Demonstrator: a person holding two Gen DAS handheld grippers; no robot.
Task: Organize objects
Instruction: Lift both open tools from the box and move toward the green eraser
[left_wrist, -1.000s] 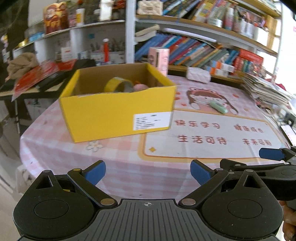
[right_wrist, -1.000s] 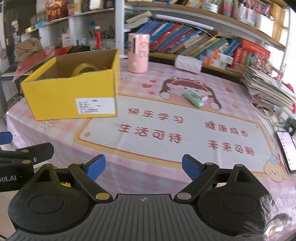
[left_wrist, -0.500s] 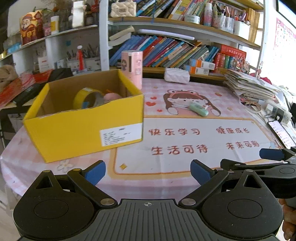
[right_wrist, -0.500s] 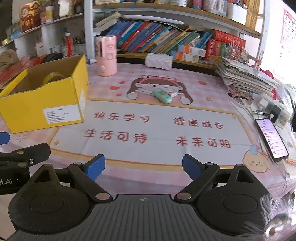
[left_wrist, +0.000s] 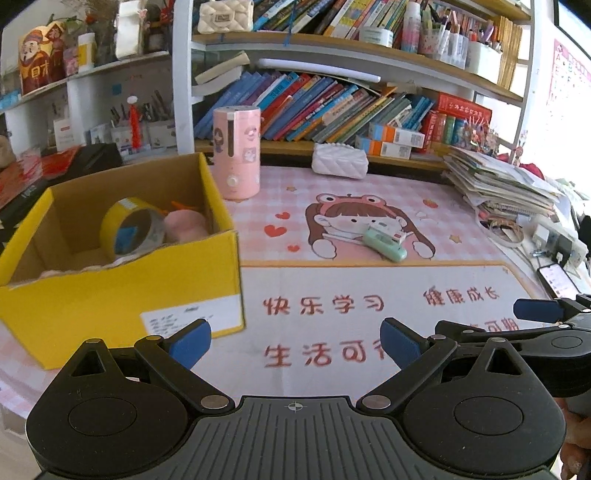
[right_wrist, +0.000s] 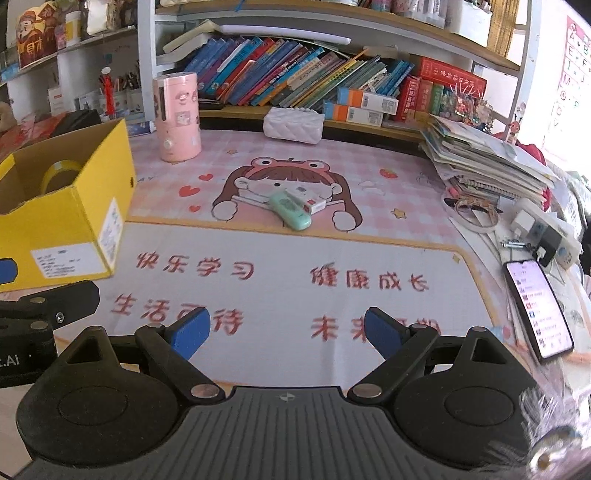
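Both the left gripper (left_wrist: 295, 341) and right gripper (right_wrist: 287, 330) hover spread and empty. Ahead, closer to the right one, the mint-green plastic stapler (right_wrist: 290, 211) lies diagonally across a small white box (right_wrist: 306, 198), right of the yellow cardboard box (left_wrist: 110, 295).

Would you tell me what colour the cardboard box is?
The box is yellow outside, plain brown inside; left wrist view shows it best.

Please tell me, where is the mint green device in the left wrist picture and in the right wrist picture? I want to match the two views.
Left wrist: the mint green device lies right of centre, on the cartoon girl print, far ahead of the open left claw.
Right wrist: it lies near the centre, on the same print.
Shared landmark: the pink cylinder beside the yellow box.
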